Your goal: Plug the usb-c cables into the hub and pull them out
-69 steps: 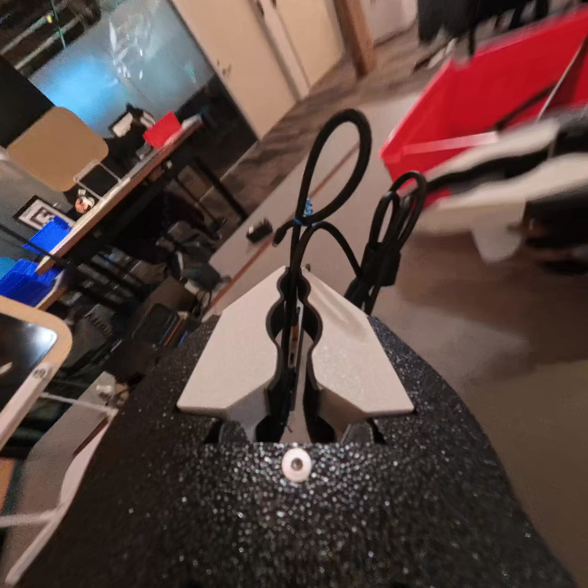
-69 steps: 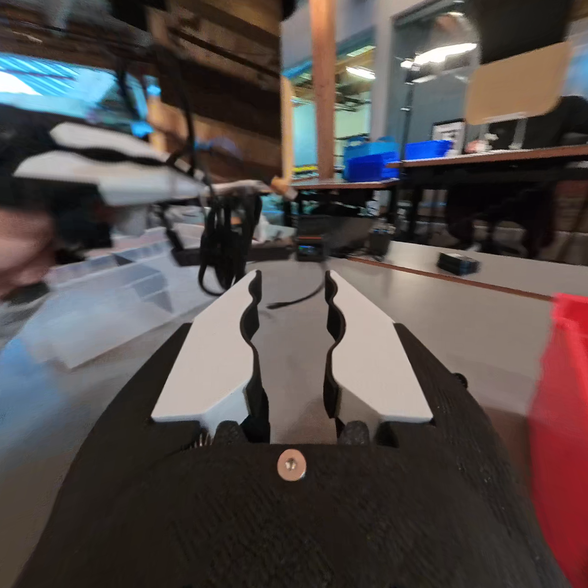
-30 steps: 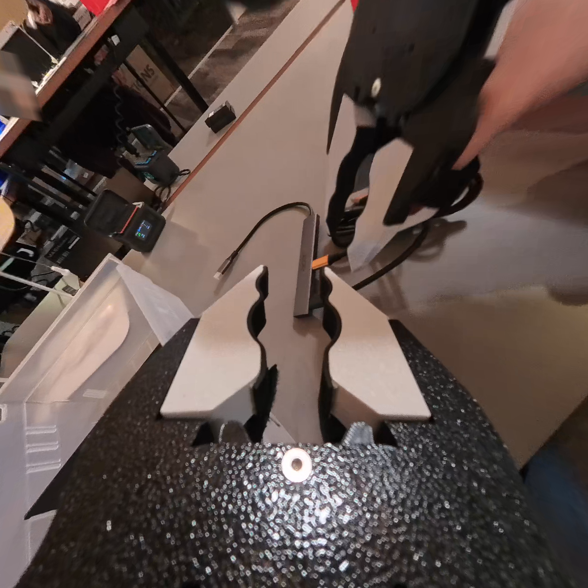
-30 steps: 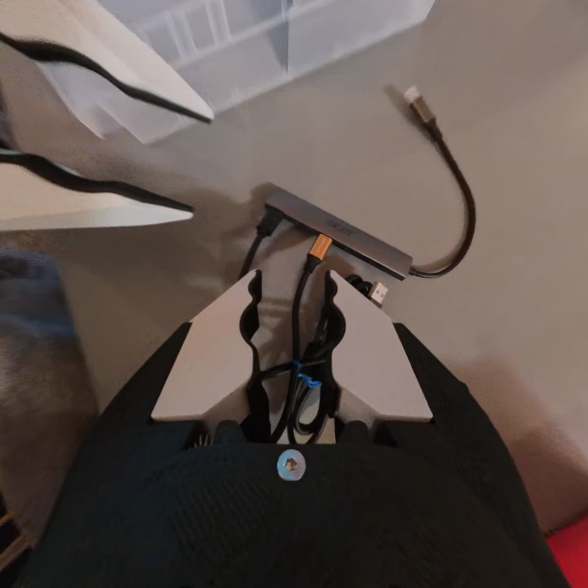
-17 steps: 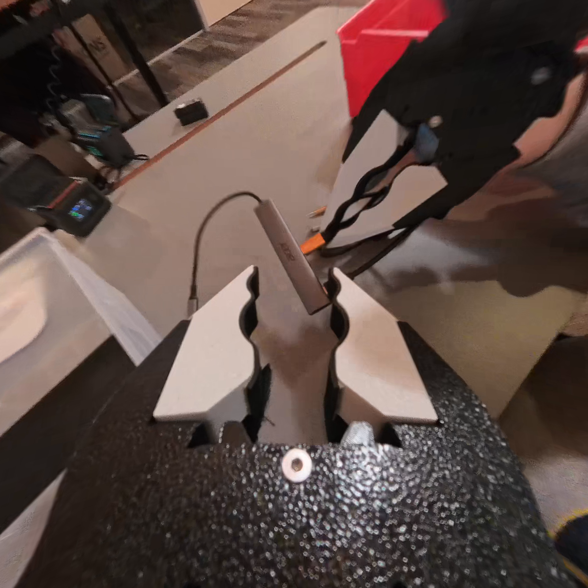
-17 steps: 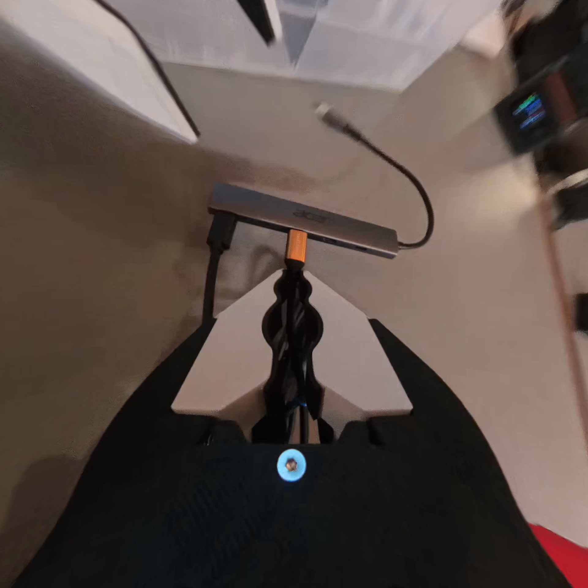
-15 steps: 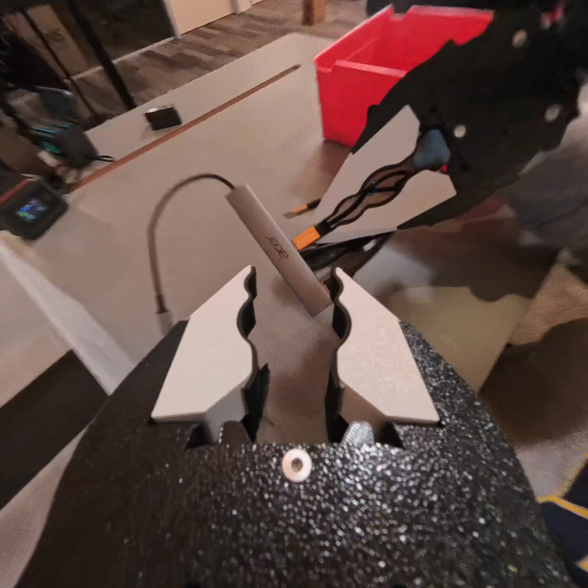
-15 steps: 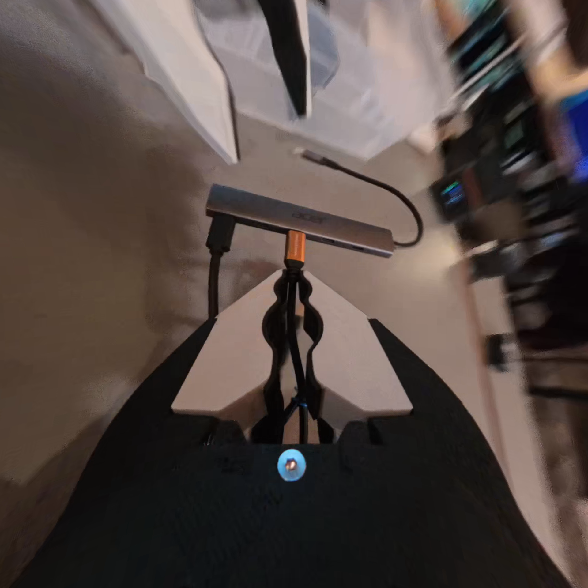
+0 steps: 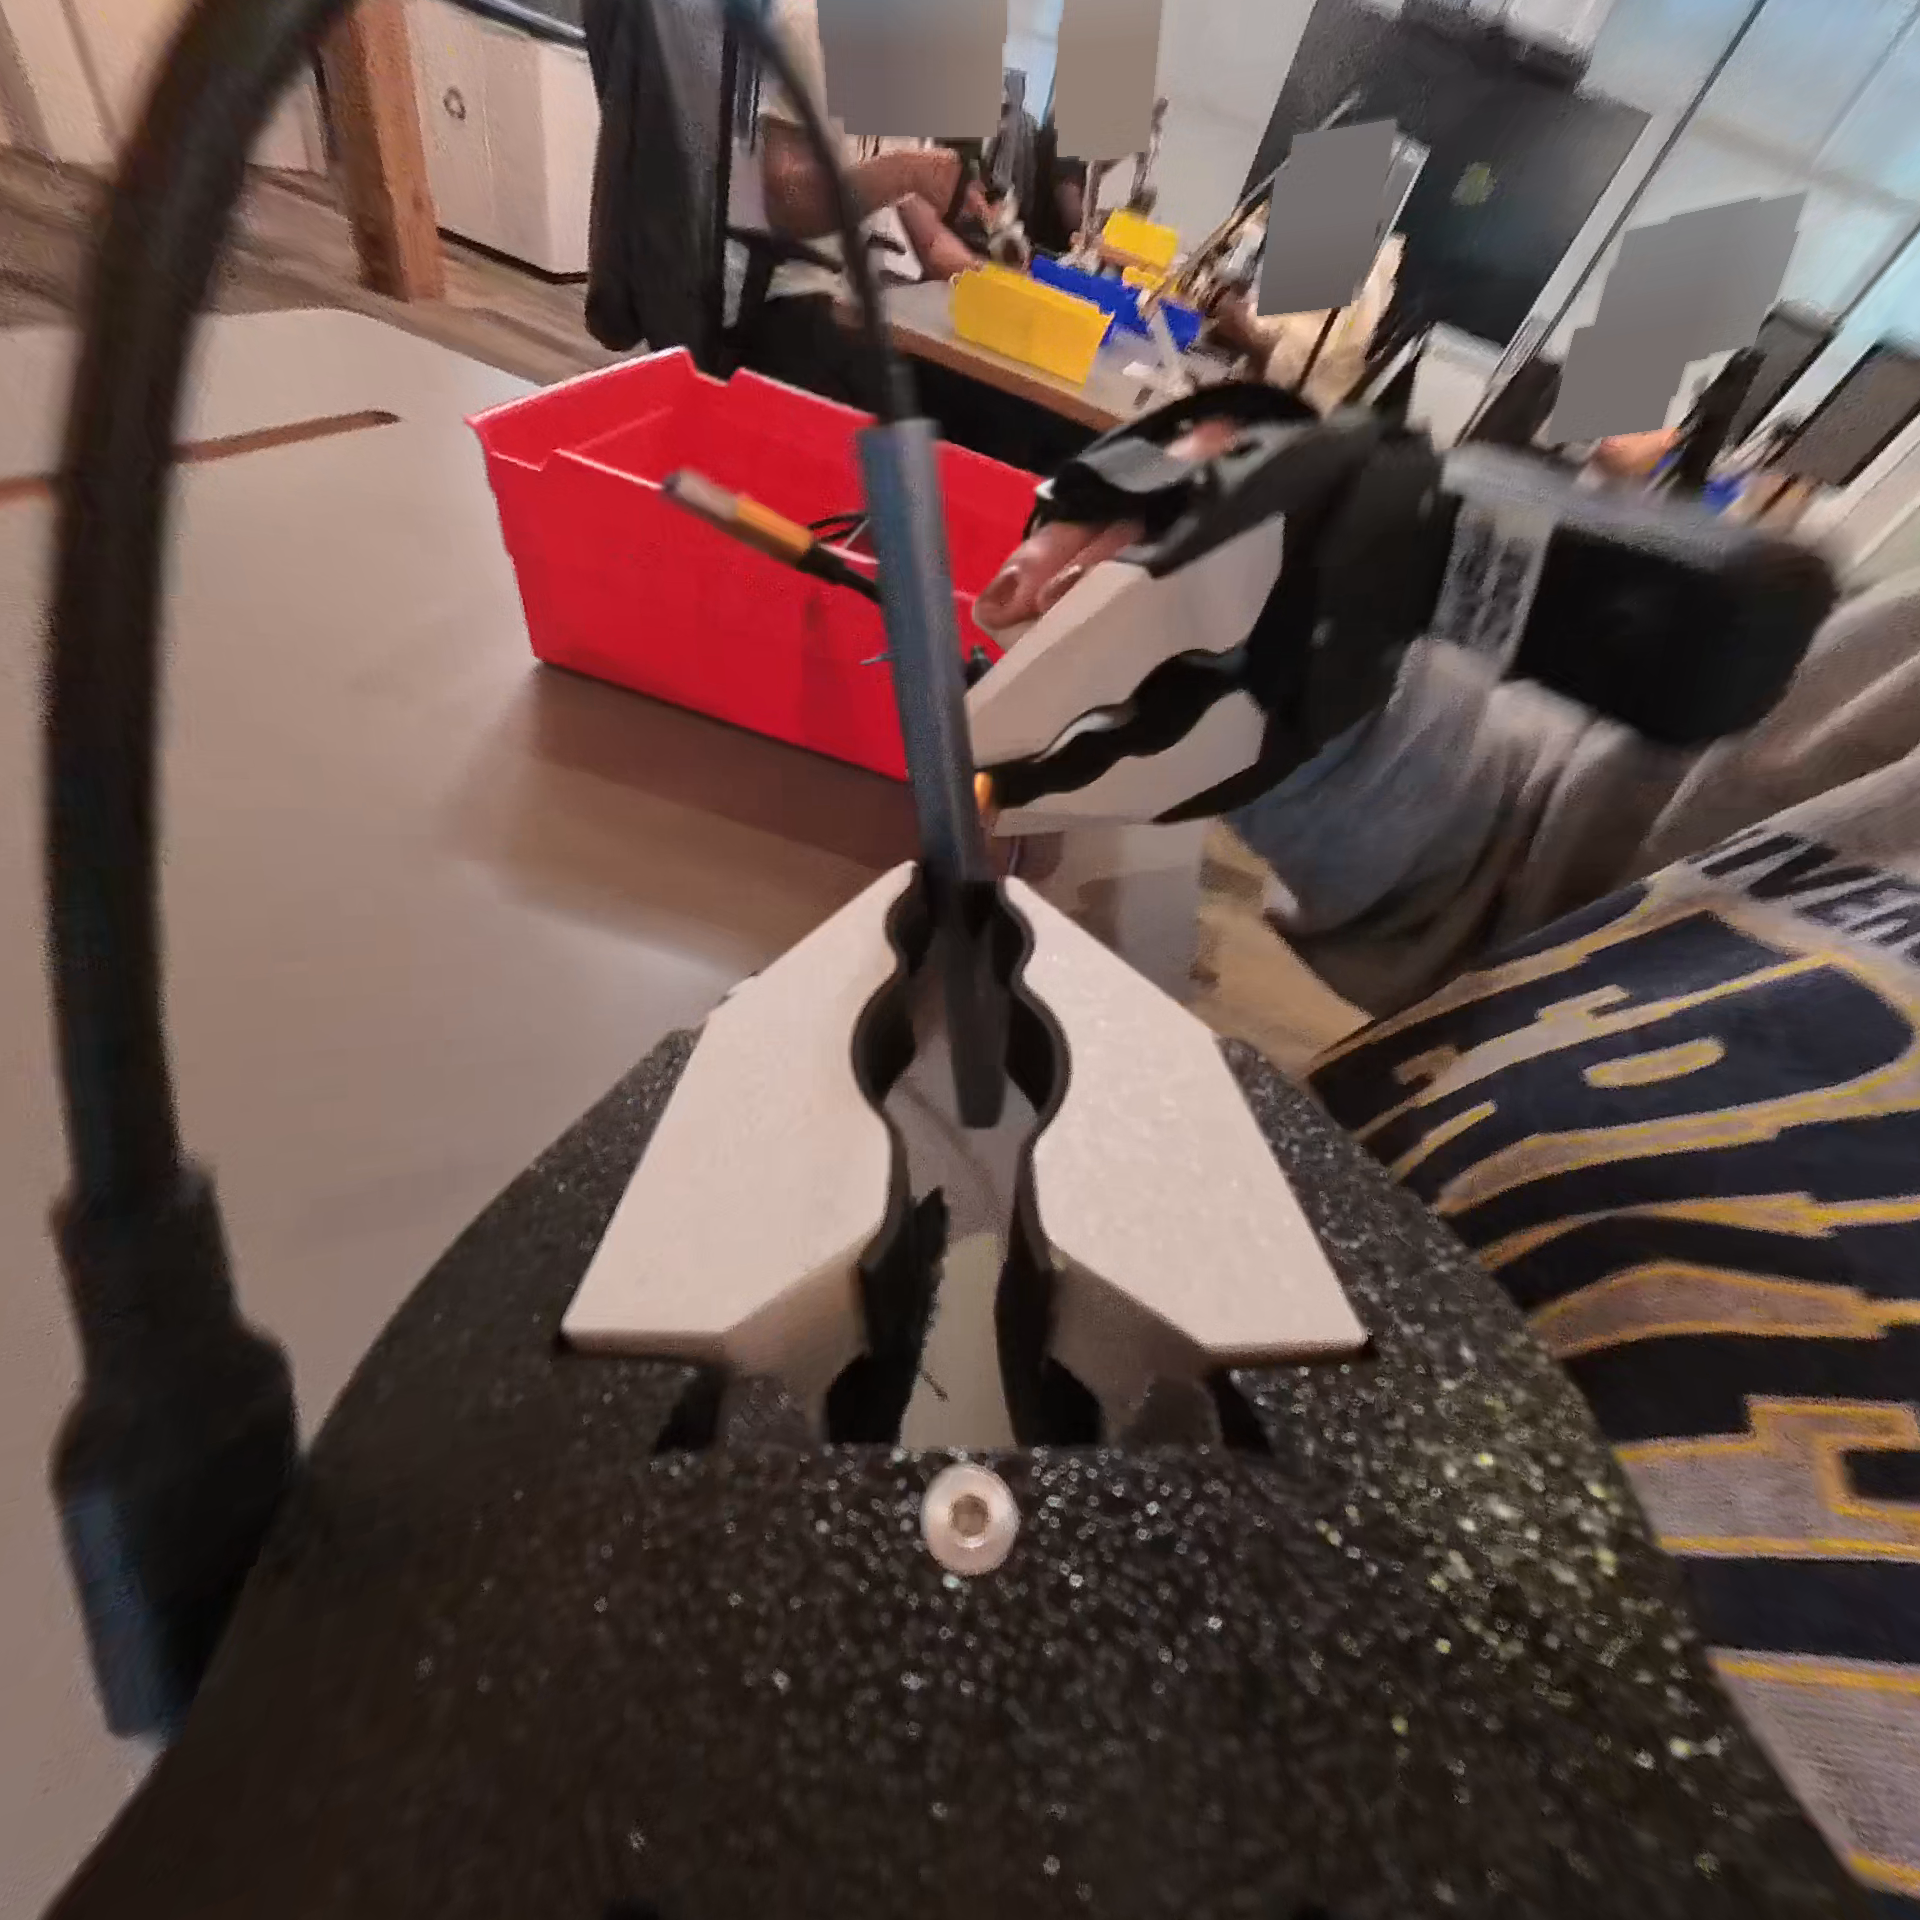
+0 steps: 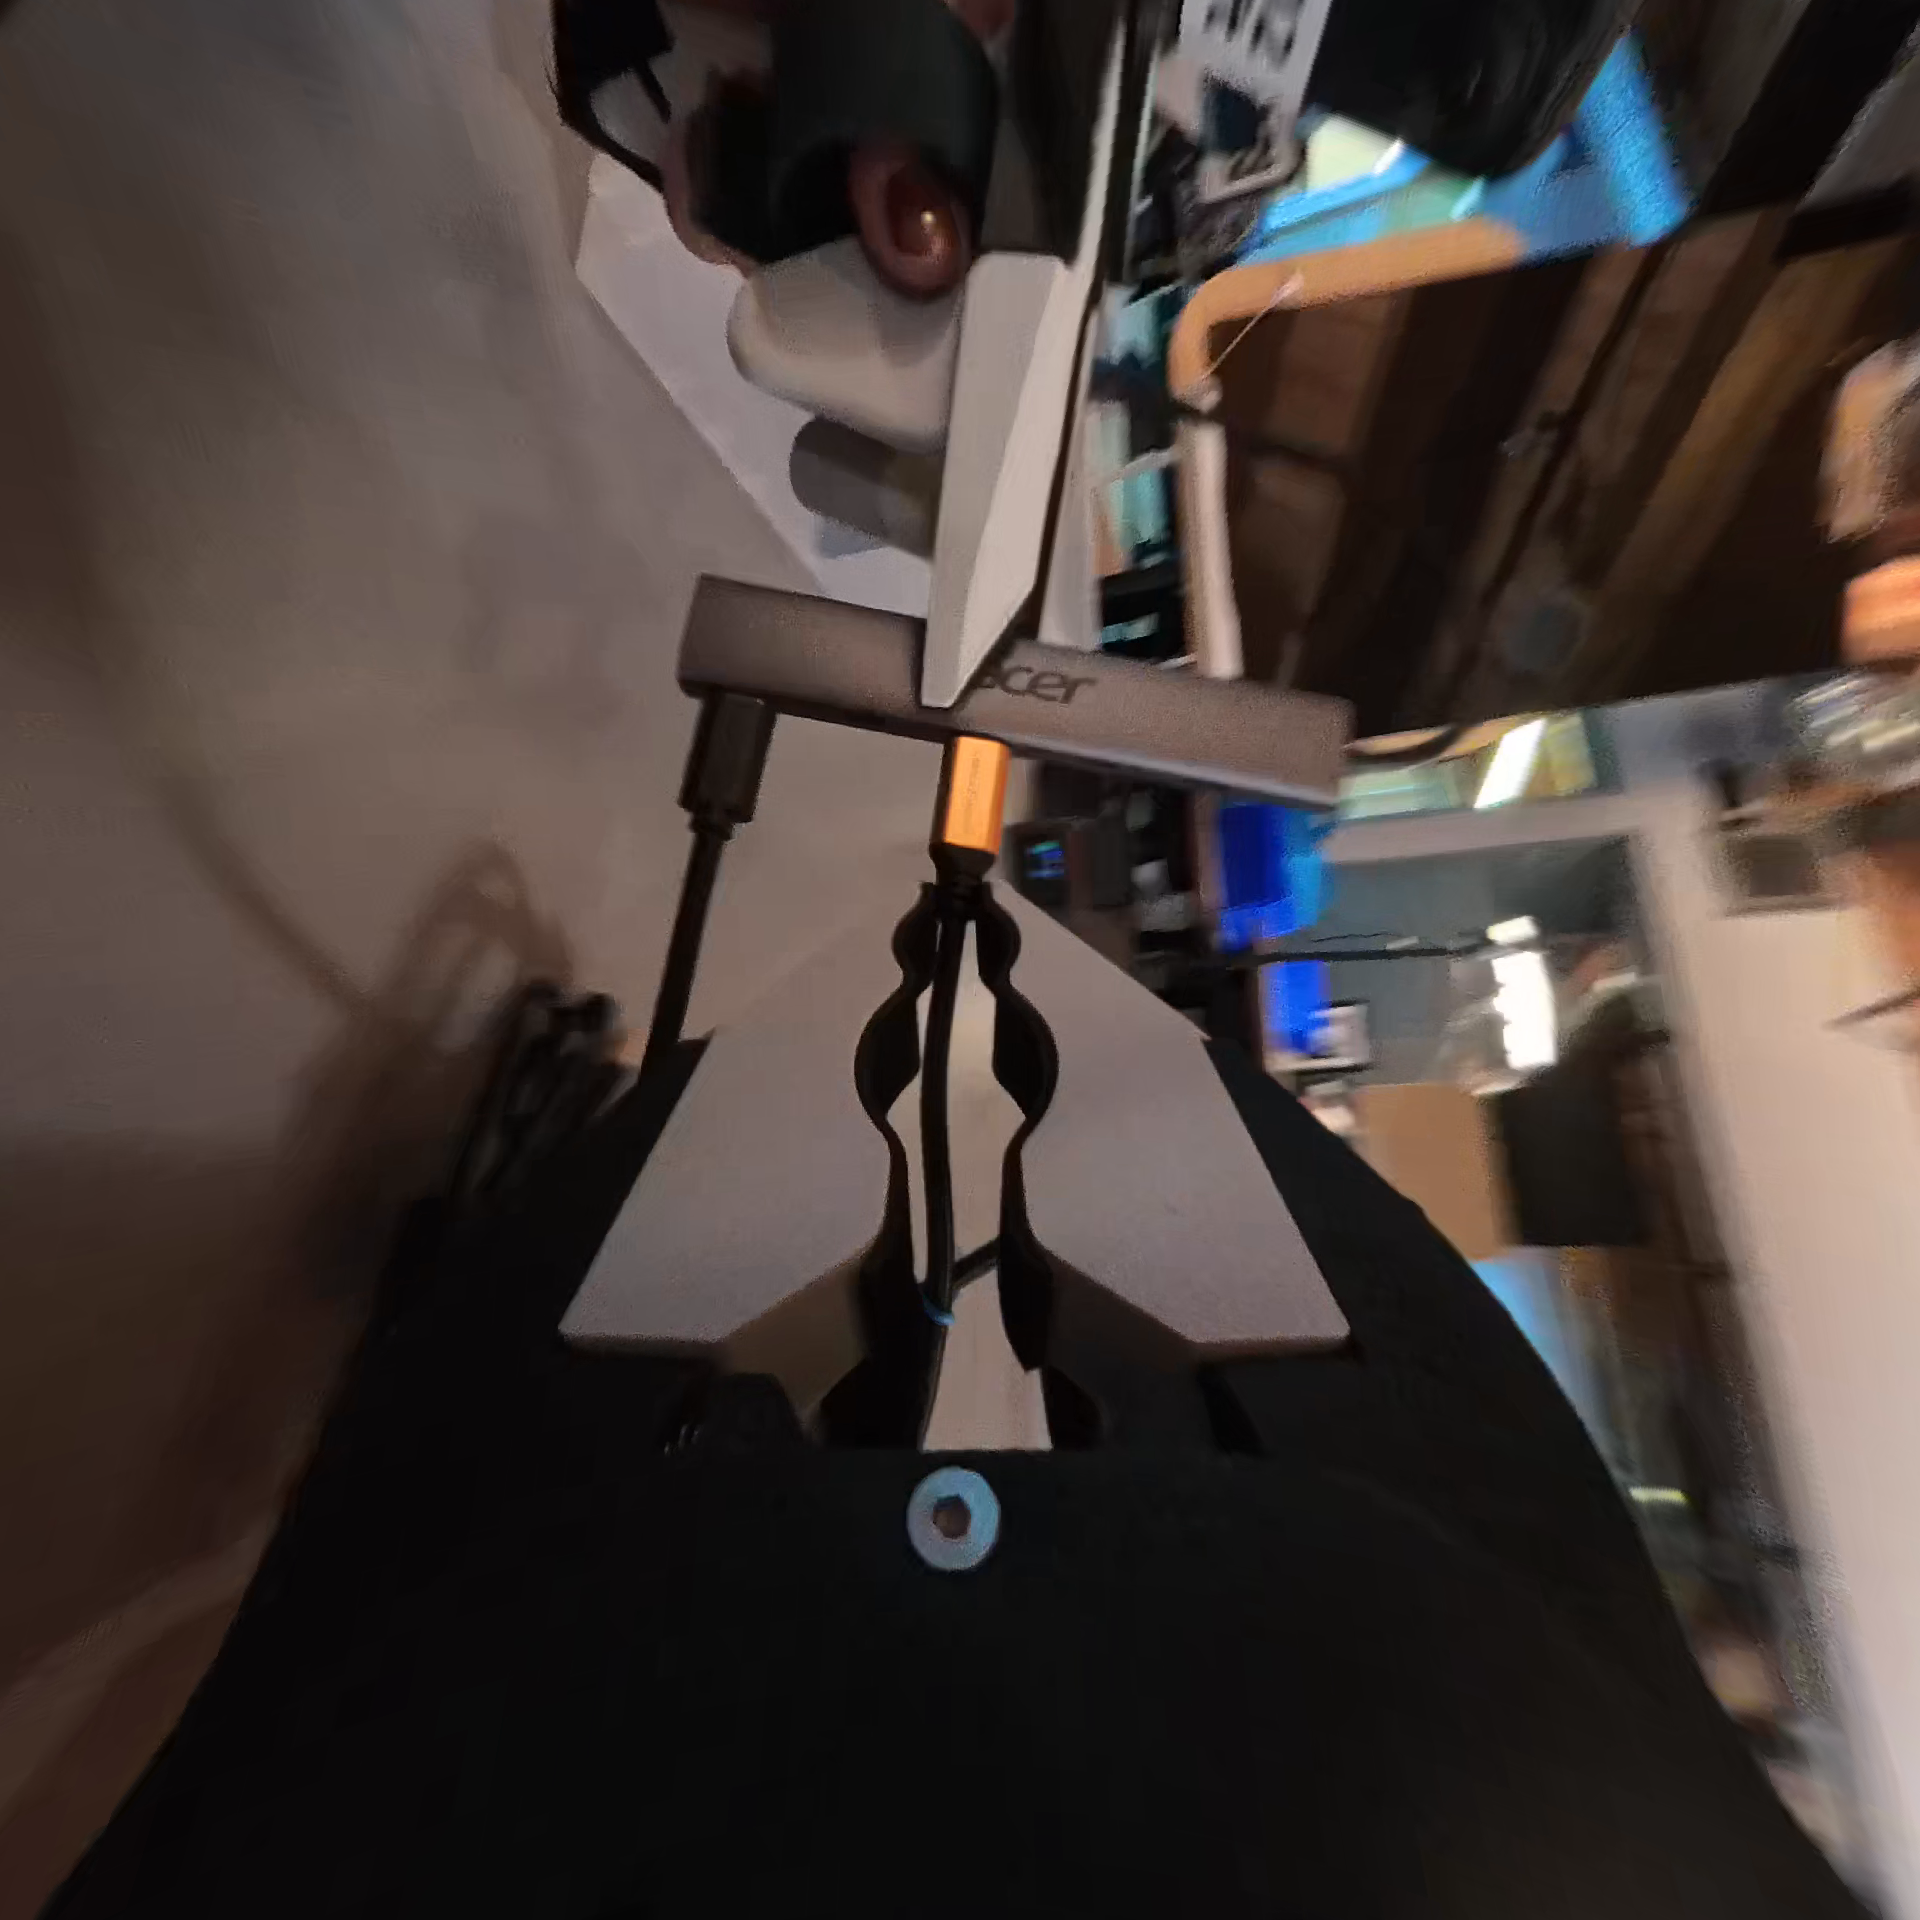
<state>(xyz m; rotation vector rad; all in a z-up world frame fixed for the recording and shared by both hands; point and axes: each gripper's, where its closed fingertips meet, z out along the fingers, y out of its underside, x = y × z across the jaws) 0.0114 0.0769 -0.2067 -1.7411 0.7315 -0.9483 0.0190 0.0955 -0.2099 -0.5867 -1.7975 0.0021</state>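
The left gripper [image 9: 961, 914] has its fingers clamped on a slim grey metal hub [image 10: 1143, 717] held off the bench, while the right gripper [image 10: 951, 914], fingers pinching the black cable [image 10: 940, 1091] just behind its orange plug [image 10: 968, 795] seated in the hub, looks set to pull it straight out.

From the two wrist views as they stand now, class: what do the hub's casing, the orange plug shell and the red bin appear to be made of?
Hub: probably brushed or anodised metal; grey, matte, crisp edges, soft sheen.
Orange plug shell: likely metal sleeve; satin glint along it, though coloured plastic is possible.
Red bin: moulded plastic; uniform glossy red, thin walls with stepped rim.
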